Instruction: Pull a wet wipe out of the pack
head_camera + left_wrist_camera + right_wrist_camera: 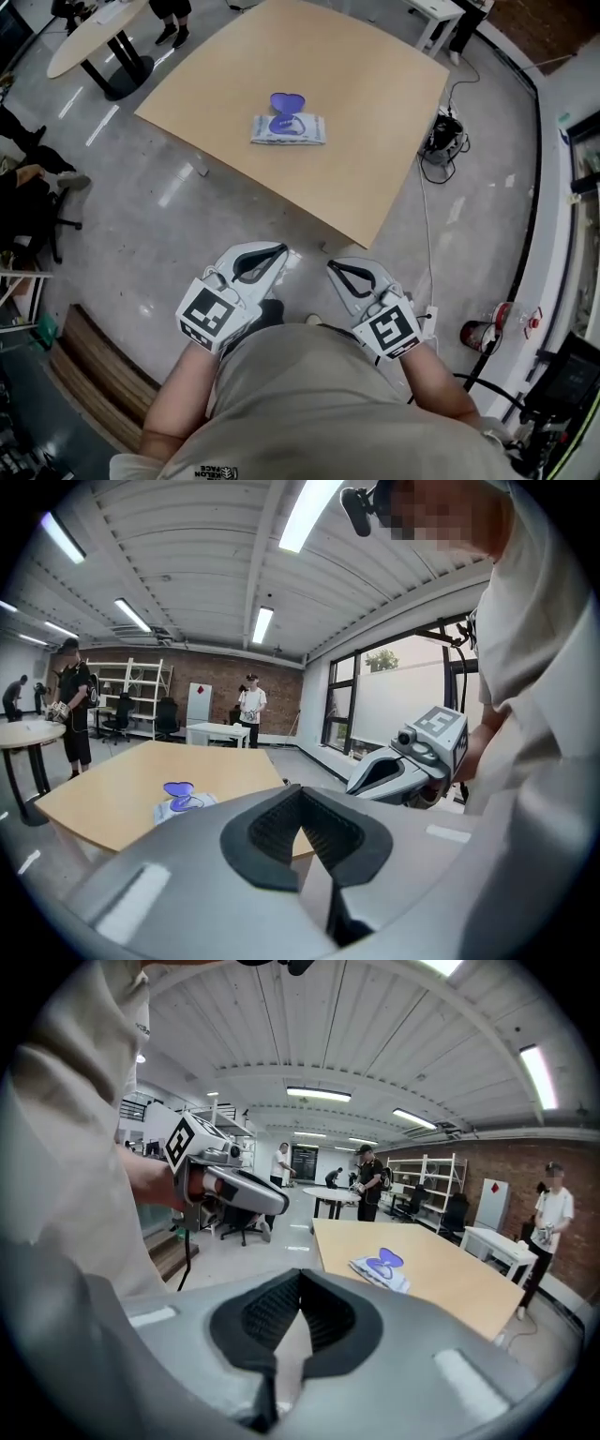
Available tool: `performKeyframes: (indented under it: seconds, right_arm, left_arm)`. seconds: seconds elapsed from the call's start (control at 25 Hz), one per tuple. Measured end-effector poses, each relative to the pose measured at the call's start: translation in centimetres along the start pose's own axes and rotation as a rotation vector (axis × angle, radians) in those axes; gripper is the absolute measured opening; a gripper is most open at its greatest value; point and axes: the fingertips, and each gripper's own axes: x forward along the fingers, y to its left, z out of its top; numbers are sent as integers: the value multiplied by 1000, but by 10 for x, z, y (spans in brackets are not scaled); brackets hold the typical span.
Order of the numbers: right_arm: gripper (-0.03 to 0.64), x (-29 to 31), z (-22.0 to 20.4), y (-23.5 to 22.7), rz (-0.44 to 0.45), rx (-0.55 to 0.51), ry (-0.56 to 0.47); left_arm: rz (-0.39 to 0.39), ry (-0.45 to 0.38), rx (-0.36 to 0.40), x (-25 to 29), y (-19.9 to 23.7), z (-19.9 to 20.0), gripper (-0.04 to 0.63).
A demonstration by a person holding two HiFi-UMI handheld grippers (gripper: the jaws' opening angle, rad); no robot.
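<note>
Inspecting both tools, we find the left gripper (278, 251) and right gripper (334, 268) with fingers clenched on nothing, near the torso. The wet wipe pack (288, 128) lies on the desk (309, 56), well apart from both, its purple lid (285, 99) raised.

- The left gripper (279, 251) is held low in front of the torso, its fingers (272, 827) closed tip to tip with nothing between them.
- The right gripper (331, 266) is held just beside it, not touching, fingers likewise closed and empty.
- Both grippers are angled inward, carried on bare forearms (183, 398) bent at the sides.
</note>
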Motion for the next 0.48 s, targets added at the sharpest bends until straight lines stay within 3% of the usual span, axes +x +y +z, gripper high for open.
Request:
performKeyframes:
  seconds: [0.28, 0.48]
  right_arm:
    - [2, 77, 26, -41, -87, 84, 22]
    - [5, 125, 27, -67, -149, 91, 51]
  left_arm:
    - [-63, 35, -7, 5, 89, -13, 5]
    - [-45, 62, -39, 13, 154, -38, 5]
